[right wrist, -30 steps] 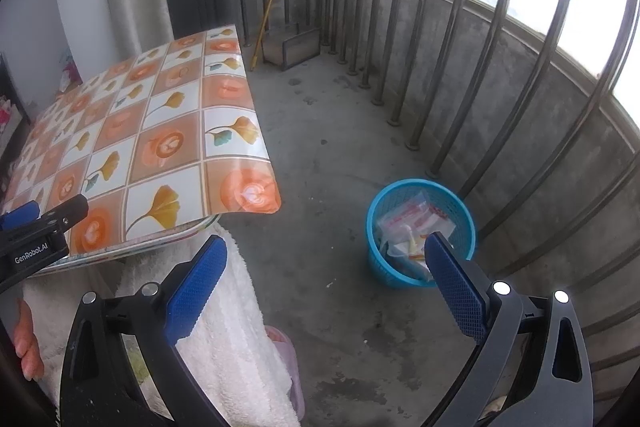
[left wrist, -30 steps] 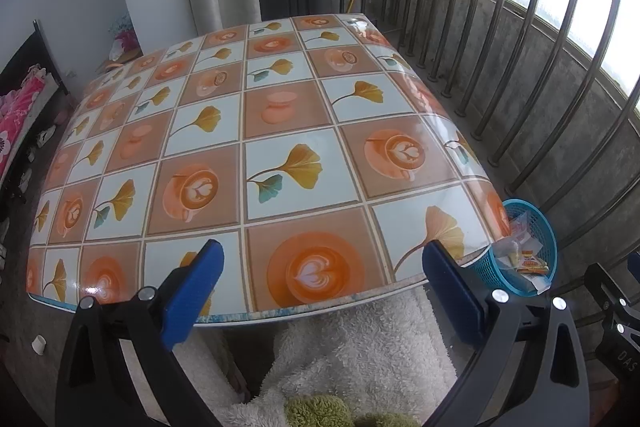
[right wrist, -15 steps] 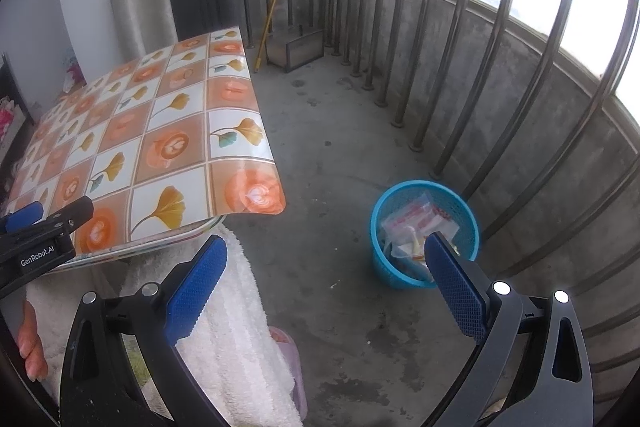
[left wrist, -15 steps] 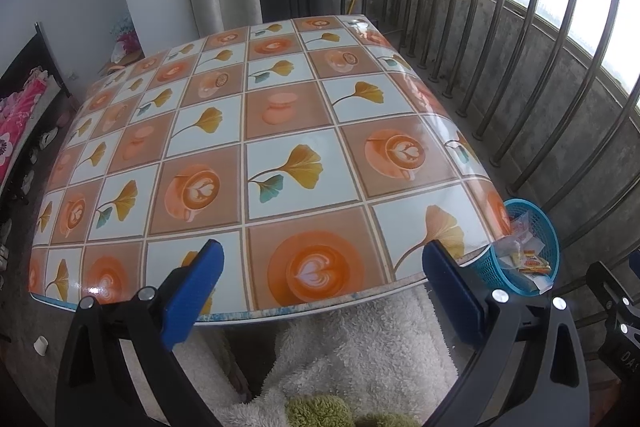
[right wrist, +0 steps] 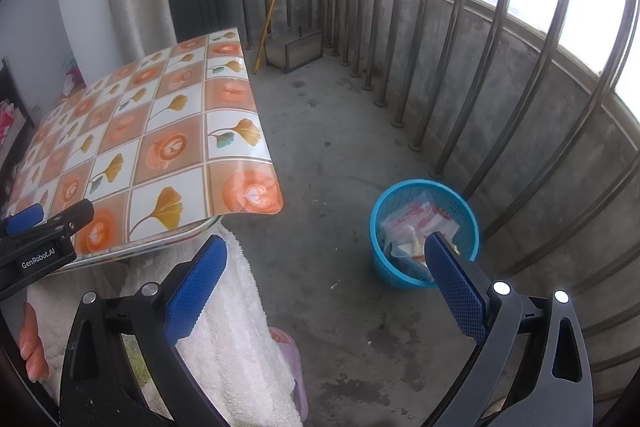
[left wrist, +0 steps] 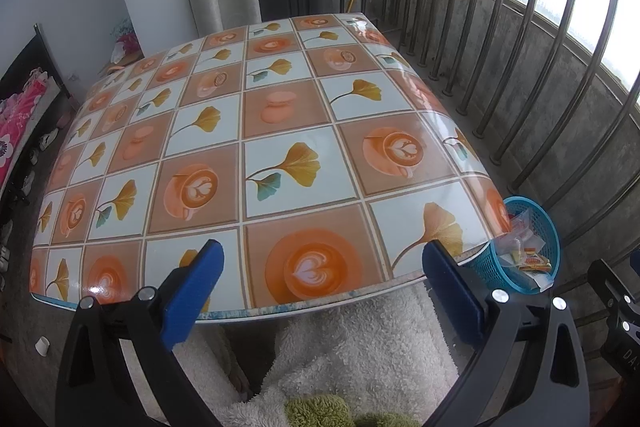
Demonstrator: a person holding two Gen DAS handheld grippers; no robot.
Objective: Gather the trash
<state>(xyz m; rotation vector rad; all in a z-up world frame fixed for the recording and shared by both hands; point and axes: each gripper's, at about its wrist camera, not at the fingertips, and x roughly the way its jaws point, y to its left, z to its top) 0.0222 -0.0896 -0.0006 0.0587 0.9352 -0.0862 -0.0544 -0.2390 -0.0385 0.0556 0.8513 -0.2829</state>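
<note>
**Both grippers empty, trash in the basket — little change over the last second**

Change: next to none. Compared with a second ago, the right wrist view has drifted slightly, so the blue basket [right wrist: 424,233] sits a touch lower and further right in frame; the left wrist view is practically the same. Neither gripper has closed or picked anything up in that time.

Left gripper [left wrist: 320,283]: jaws spread wide, nothing between the blue pads, held just off the near edge of the table [left wrist: 280,131]. The patterned tabletop shows no trash anywhere in this view.

Right gripper [right wrist: 326,279]: jaws equally wide, nothing held, hanging over the concrete floor [right wrist: 332,131] with the basket just beyond its right finger.

Task's thing: the trash [right wrist: 418,223] — clear plastic wrappers with red and orange print — lies inside the basket, which stands on the floor near the table's corner and close to the railing [right wrist: 516,39].

Judgement: with the table bare and the wrappers binned, collection looks finished or nearly so. A small white object on the floor at the far left of the left view may be a leftover; too small to tell.

Writing: "GenRobot.AI" reads on the side of the left gripper as seen from the right wrist. Print on the wrappers is illegible.
</note>
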